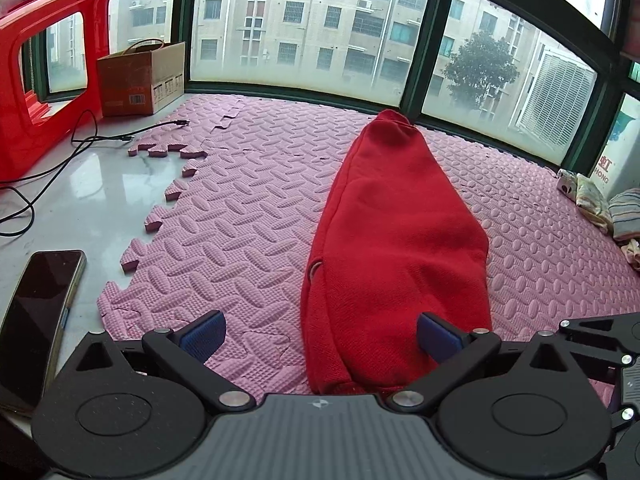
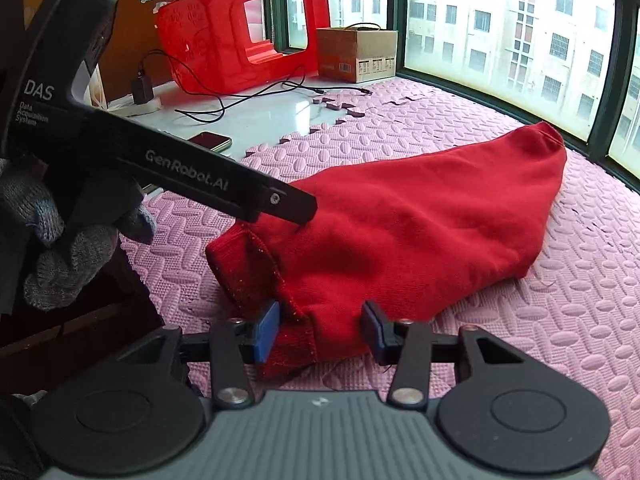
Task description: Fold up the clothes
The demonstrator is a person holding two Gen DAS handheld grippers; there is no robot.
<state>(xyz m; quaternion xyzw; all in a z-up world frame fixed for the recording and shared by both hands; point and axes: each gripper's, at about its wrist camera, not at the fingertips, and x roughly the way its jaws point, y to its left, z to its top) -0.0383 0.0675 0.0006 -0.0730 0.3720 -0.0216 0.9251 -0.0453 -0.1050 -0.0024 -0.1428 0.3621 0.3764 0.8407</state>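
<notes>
Red knit garment (image 1: 396, 240) lies on the pink foam mat (image 1: 240, 208), bunched into a long folded mass running from the near edge toward the far window; in the right wrist view a ribbed hem or cuff sits at its near left end. Fabric looks soft, light and thick-knit, limp rather than stiff; likely to sag and drag on the textured mat, not slippery, nothing fragile. Left gripper (image 1: 320, 336) stands wide open, its left pad over bare mat, its right pad at or over the garment's near right edge; nothing clamped. Right gripper (image 2: 322, 332) is partly open, astride the near edge; its left pad touches the ribbed band, its right pad seems just beside the cloth, and no firm pinch shows. A gloved hand (image 2: 60, 248) carries the left tool at left in that view. Best hold, by my judgement: the doubled ribbed hem, where layers stay together. Phone (image 1: 36, 320), cables, cardboard box (image 1: 140, 76) and red plastic stool (image 1: 48, 60) sit left and far left, well apart from the garment.
</notes>
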